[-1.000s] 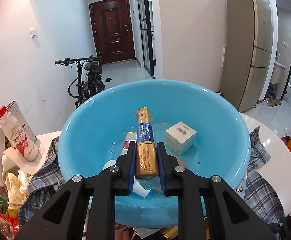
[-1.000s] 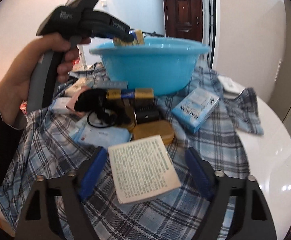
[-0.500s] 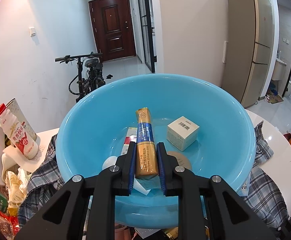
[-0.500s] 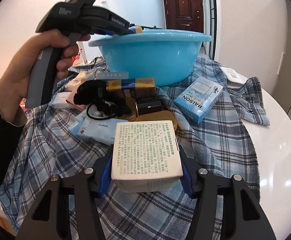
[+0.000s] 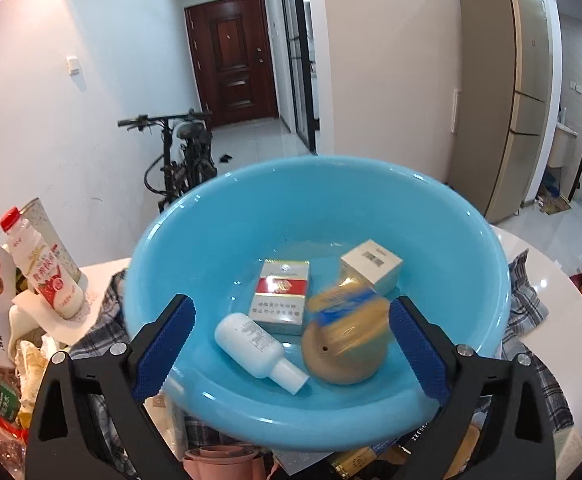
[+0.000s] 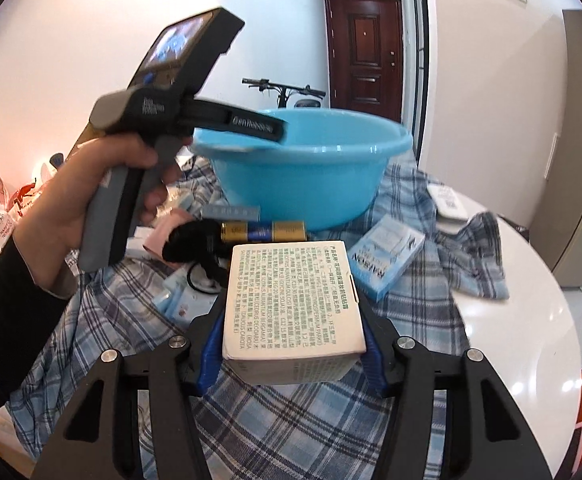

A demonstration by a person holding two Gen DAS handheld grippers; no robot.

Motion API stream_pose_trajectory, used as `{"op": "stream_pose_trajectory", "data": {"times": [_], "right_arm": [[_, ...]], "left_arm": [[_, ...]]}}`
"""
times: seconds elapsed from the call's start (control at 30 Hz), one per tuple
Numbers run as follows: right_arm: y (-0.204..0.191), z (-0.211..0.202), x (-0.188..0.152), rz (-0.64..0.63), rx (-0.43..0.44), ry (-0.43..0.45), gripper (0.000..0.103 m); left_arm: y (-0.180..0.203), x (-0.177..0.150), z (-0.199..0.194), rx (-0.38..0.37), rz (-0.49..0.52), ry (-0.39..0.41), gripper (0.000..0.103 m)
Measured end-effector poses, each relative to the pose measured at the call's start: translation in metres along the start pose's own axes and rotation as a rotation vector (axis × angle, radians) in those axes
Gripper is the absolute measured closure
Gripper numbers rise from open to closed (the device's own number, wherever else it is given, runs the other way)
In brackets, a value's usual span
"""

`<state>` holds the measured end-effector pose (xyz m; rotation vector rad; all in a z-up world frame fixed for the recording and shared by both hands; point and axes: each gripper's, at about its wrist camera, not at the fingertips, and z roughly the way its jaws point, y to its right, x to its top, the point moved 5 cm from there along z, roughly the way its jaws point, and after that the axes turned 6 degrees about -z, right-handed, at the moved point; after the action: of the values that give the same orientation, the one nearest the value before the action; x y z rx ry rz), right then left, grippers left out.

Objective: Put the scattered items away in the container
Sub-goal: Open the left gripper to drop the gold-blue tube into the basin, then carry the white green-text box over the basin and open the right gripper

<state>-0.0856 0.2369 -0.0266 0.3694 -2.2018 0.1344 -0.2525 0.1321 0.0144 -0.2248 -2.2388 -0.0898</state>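
My left gripper [image 5: 291, 344] is open and empty over the near rim of the blue basin [image 5: 195, 224]. A gold and blue tube [image 5: 347, 308] is blurred in the basin, lying over a tan round case [image 5: 343, 356]. A red and white pack [image 5: 281, 296], a white bottle [image 5: 255, 340] and a small white box [image 5: 371, 266] also lie inside. My right gripper [image 6: 291, 344] is shut on a white printed box [image 6: 291, 304], held above the plaid cloth [image 6: 331, 420]. The basin [image 6: 303, 172] stands beyond it.
On the cloth in front of the basin lie a gold and blue tube [image 6: 263, 232], a black cable bundle [image 6: 195, 240], a light blue box [image 6: 387, 256] and packets. Bottles and snack packs [image 5: 43, 268] crowd the table's left. The white table edge [image 6: 531, 320] lies right.
My left gripper opened and let go of the gold and blue tube, which dropped into the basin. My right gripper closed on the white printed box and lifted it.
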Motion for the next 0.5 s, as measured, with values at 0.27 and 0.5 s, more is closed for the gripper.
{"op": "stream_pose_trajectory", "data": {"times": [0.27, 0.5], "right_arm": [[-0.003, -0.01, 0.029, -0.037, -0.019, 0.054, 0.044], [0.007, -0.012, 0.057, -0.031, -0.066, 0.096, 0.044]], "left_arm": [[-0.012, -0.001, -0.01, 0.023, 0.005, 0.006, 0.006], [-0.025, -0.008, -0.03, 0.018, -0.016, 0.025, 0.005]]}}
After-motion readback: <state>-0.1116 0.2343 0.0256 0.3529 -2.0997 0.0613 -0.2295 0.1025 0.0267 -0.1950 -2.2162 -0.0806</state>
